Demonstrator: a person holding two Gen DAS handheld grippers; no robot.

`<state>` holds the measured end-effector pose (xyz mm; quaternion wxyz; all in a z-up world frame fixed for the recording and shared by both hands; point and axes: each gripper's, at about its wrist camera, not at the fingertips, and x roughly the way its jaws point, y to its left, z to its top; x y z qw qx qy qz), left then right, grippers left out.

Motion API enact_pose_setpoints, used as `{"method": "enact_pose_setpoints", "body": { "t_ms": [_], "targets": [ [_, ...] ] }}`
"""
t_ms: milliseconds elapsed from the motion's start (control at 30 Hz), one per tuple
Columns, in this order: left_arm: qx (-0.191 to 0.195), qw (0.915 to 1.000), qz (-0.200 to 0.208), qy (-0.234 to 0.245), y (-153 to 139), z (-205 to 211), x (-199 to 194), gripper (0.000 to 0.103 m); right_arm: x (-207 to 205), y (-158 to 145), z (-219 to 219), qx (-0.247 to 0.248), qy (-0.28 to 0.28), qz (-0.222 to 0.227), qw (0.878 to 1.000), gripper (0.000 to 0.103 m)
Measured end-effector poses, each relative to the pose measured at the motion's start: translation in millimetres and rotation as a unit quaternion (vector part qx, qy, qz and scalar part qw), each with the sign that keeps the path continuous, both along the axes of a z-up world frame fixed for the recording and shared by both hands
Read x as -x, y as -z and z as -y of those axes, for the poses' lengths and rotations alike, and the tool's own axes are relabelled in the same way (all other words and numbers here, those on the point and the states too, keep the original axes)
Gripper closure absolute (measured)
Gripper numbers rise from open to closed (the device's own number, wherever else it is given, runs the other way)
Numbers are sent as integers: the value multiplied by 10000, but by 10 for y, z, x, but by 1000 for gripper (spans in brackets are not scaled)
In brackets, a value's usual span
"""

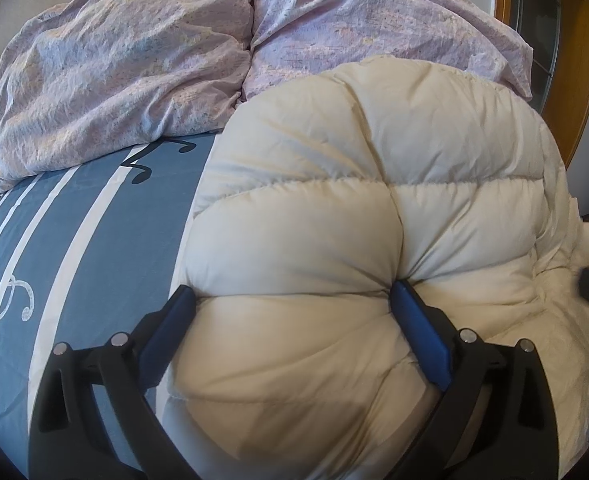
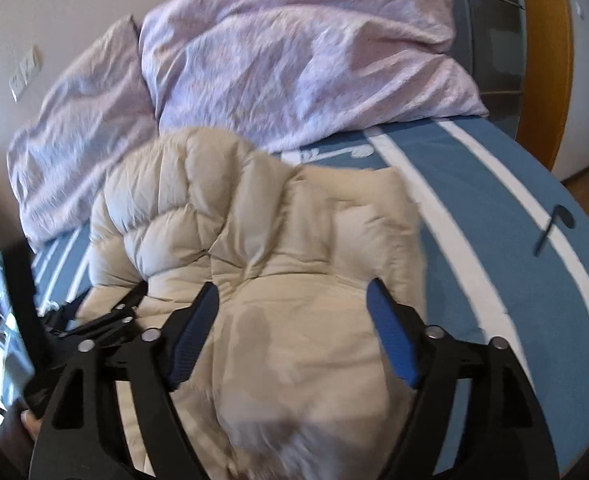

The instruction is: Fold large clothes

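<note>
A cream puffy down jacket lies bunched on a blue bed sheet with white stripes. My left gripper is open, its blue fingers straddling a thick fold at the jacket's near edge and pressing into it. In the right wrist view the jacket lies mid-bed. My right gripper is open, its fingers on either side of a flatter part of the jacket. The left gripper shows at the lower left of the right wrist view, against the jacket.
A crumpled lilac duvet fills the far end of the bed; it also shows in the right wrist view. A wooden frame and a grey panel stand at the far right. A wall socket is on the left wall.
</note>
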<state>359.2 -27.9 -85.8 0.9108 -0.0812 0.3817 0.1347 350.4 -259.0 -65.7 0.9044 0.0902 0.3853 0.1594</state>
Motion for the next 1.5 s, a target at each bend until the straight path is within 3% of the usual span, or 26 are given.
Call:
{"method": "enact_pose_setpoints", "body": {
  "t_ms": [67,233,333,533,667,967,1267,1333,1500],
  "targets": [
    [-12,10000,7,-13,-3,4,10,5,19,-54,113,51,147,-76,9998,13],
    [-126,9999,50,-37,-36,29,47,5,-74,48,403,-352,249,-674,9968,12],
    [-97,9999,44,-16,-55,17,72,5,-179,235,516,-848,178,-1225,9887,12],
    [0,10000,32,-72,-61,0,90,5,-283,503,555,-1552,45,-1733,9726,8],
    [13,10000,34,-74,-58,4,88,5,-348,613,549,-1864,-63,-1831,9652,7],
    [64,9999,51,-85,-53,-18,79,4,-492,646,430,-1855,-318,-1683,9676,9],
    [113,9998,66,-164,-52,-39,91,4,-510,744,390,-2259,-602,-1717,9570,34],
    [139,9997,65,-174,-58,-43,96,4,-501,795,388,-2490,-683,-1818,9488,56],
    [291,9996,14,-60,-134,-100,155,5,-502,784,389,-2555,-671,-1764,9482,71]
  ]
}}
